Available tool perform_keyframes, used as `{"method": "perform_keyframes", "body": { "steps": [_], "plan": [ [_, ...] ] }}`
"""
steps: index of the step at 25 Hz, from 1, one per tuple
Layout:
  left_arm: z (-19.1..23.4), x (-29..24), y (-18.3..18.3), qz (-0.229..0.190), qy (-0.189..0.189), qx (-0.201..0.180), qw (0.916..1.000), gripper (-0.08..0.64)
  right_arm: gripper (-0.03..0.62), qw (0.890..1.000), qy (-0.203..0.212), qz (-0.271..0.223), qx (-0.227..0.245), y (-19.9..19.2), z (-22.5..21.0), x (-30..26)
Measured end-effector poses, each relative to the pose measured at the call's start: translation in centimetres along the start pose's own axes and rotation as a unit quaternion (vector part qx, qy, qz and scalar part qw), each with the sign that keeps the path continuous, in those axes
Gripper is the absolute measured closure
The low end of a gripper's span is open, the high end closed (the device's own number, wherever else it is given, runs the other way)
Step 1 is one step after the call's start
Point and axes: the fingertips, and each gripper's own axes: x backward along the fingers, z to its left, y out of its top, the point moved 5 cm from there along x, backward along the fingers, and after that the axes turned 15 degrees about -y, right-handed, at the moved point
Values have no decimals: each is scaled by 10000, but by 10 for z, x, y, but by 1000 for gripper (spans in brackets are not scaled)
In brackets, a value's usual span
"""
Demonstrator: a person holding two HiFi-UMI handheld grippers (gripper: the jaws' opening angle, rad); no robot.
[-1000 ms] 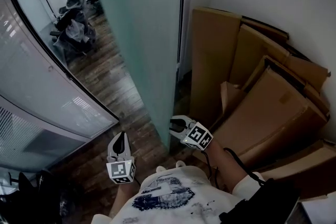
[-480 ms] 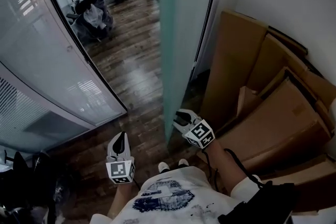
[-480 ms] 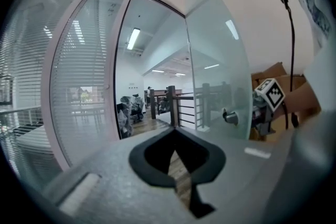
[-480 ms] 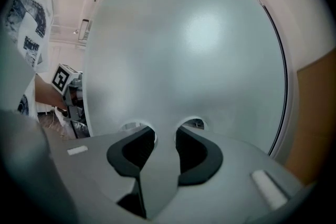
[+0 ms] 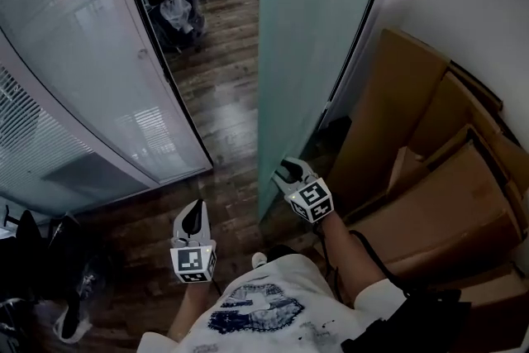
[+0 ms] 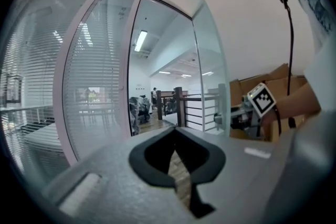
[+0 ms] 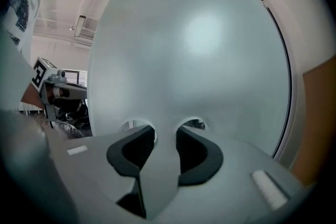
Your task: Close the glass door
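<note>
The frosted glass door point(image 5: 306, 37) stands ajar in the middle of the head view, its free edge toward me. My right gripper point(image 5: 287, 172) is low on that edge, one jaw on each face of the pane. In the right gripper view the glass door point(image 7: 199, 50) fills the picture and its edge sits pinched between the pads of the right gripper point(image 7: 165, 136). My left gripper point(image 5: 192, 217) hangs over the wood floor left of the door, touching nothing. In its own view the left gripper point(image 6: 176, 131) has its tips together and holds nothing.
Flattened cardboard boxes point(image 5: 430, 178) lean against the white wall point(image 5: 463, 4) right of the door. A curved glass wall with blinds point(image 5: 74, 78) runs along the left. Plastic-wrapped office chairs point(image 5: 178, 8) stand beyond the doorway on the wood floor point(image 5: 223, 112). Dark clutter point(image 5: 41, 269) lies at bottom left.
The door's edge has swung along with my right gripper, which stays clamped on it. My left gripper has moved with me, still shut. More of the room beyond shows.
</note>
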Motion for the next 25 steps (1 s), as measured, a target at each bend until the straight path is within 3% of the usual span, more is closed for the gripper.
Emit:
{"method": "perform_keyframes", "body": {
  "steps": [4,13,18,25],
  "plan": [
    [14,11,-2,-99,197,-92,9997,560,457,10000,-60,-19,22,5,8,-22],
    [34,39,4,-213,692,129,9973,560,457,9990,-425,125,-28,15,19,-64],
    [46,47,-8,-204,1000,336,9942,560,459,9990,-408,206,18,19,25,-87],
    [73,40,-15,-127,1175,396,9922,560,457,9974,-709,112,-23,30,40,-121]
  ]
}}
